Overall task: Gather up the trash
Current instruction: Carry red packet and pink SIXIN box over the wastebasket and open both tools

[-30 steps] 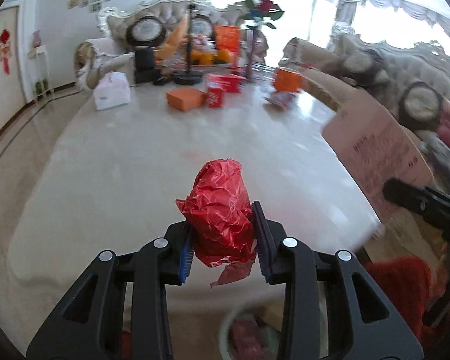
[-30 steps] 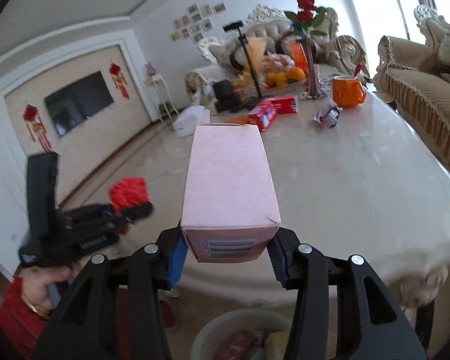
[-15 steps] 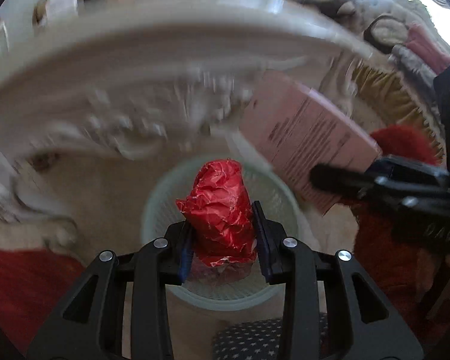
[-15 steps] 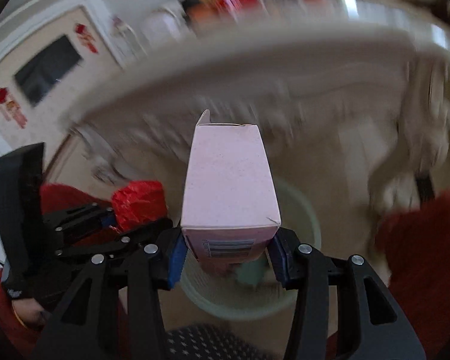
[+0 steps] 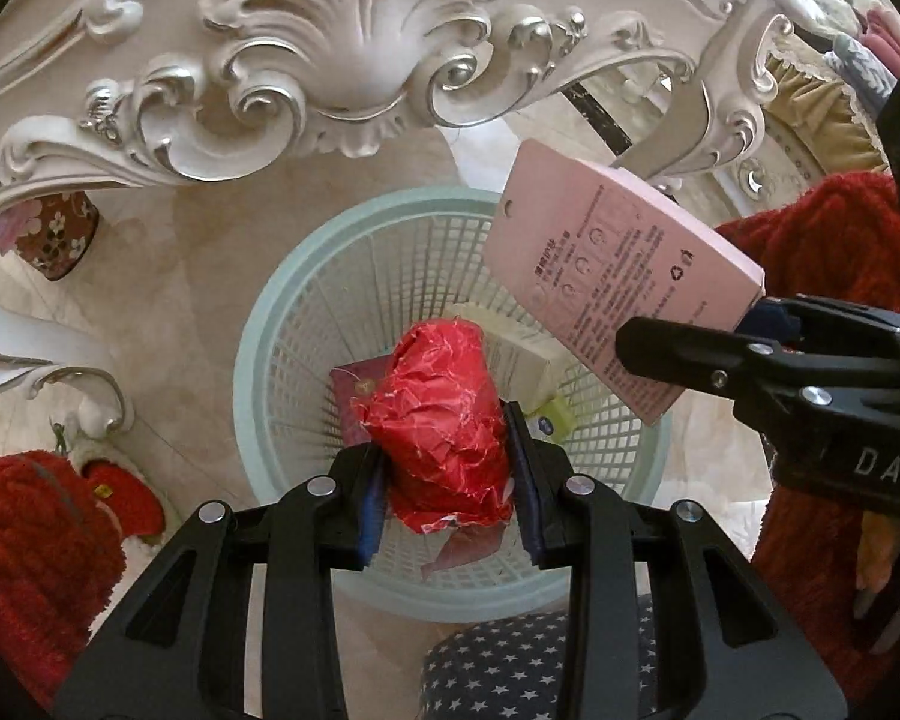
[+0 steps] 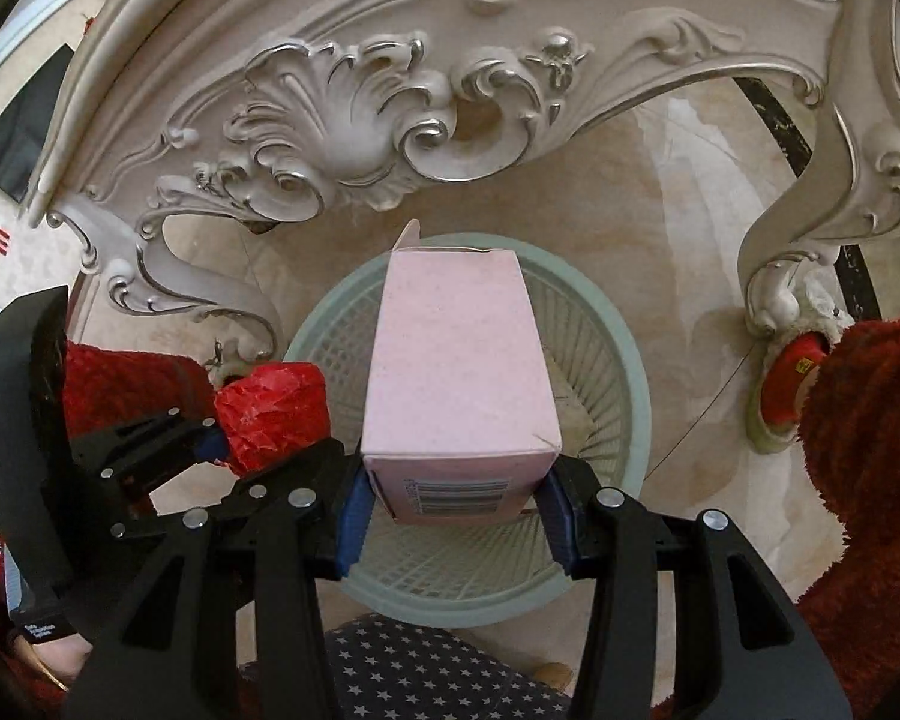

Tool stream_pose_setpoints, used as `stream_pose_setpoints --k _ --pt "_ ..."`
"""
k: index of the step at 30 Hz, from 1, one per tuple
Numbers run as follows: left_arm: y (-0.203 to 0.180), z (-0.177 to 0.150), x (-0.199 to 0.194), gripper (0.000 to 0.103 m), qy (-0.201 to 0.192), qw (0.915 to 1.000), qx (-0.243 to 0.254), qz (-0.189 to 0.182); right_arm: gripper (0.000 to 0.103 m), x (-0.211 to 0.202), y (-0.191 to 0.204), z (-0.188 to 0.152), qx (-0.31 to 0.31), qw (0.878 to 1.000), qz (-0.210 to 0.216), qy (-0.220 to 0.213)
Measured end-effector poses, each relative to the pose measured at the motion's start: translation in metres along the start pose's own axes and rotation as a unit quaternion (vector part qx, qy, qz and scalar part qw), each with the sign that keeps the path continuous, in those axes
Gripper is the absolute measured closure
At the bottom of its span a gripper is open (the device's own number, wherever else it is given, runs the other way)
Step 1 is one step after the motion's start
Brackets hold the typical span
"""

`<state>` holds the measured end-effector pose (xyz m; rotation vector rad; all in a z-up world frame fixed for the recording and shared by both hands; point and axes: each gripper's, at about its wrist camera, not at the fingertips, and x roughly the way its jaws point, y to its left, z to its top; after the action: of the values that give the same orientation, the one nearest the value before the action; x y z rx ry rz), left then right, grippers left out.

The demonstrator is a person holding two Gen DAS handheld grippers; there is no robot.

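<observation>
My left gripper (image 5: 450, 468) is shut on a crumpled red paper wad (image 5: 444, 432) and holds it above a pale green mesh waste basket (image 5: 270, 324). My right gripper (image 6: 456, 504) is shut on a pink carton (image 6: 459, 372) with a barcode, held over the same basket (image 6: 624, 360). The carton also shows in the left wrist view (image 5: 618, 300), over the basket's right rim. The red wad shows in the right wrist view (image 6: 270, 408) at the basket's left rim. Some trash lies inside the basket: a dark red packet (image 5: 360, 390) and a pale box (image 5: 522, 354).
The carved white table apron (image 5: 354, 60) and legs (image 6: 798, 252) arch just beyond the basket. A star-patterned cushion (image 5: 510, 672) lies near me. Red fuzzy sleeves (image 6: 870, 480) and slippers (image 5: 126, 492) flank the basket. A flowered pot (image 5: 54, 234) stands at the left on the marble floor.
Both grippers have swung down from the tabletop to below the table edge. They now hover over the basket, still holding the red wad and the pink carton.
</observation>
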<state>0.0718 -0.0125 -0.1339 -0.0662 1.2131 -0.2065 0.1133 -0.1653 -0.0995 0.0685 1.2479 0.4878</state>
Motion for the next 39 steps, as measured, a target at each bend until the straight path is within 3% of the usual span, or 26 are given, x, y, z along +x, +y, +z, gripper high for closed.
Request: stream_pose_setpoints --k 6,7,8,10,12,14,16,28,39 --pt "-0.003 0.005 0.005 0.067 0.008 1.0 -0.004 -0.003 0.058 -0.001 -0.005 -0.017 -0.003 1.0 -0.008 0.002" --pt "-0.003 0.005 0.006 0.059 0.01 0.9999 -0.004 -0.004 0.057 -0.001 -0.005 -0.016 -0.003 1.0 -0.01 0.002" --pt "-0.003 0.005 0.006 0.044 0.011 0.9999 -0.004 -0.004 0.057 -0.001 -0.005 -0.016 -0.003 1.0 -0.01 0.001" --pt "-0.004 0.005 0.006 0.032 0.01 0.9999 -0.001 0.005 0.052 -0.001 -0.005 -0.016 0.0 1.0 -0.017 -0.003" --pt "-0.006 0.005 0.006 0.026 0.01 0.9998 0.002 0.015 0.035 -0.005 -0.007 -0.016 0.007 0.999 -0.034 -0.018" --pt "-0.006 0.006 0.008 0.021 0.009 0.9993 0.003 0.036 0.033 -0.009 -0.009 -0.016 0.014 0.999 -0.039 -0.028" --pt "-0.004 0.007 0.009 0.021 0.008 0.9988 0.0 0.049 0.032 -0.01 -0.012 -0.016 0.023 0.998 -0.042 -0.032" --pt "-0.004 0.007 0.004 0.021 0.003 0.9993 0.005 0.036 0.032 -0.01 -0.017 -0.019 0.035 0.998 -0.039 -0.028" --pt "-0.028 0.002 -0.036 0.021 -0.07 0.9951 0.069 0.01 0.028 -0.059 0.006 -0.023 -0.01 0.992 0.008 -0.123"
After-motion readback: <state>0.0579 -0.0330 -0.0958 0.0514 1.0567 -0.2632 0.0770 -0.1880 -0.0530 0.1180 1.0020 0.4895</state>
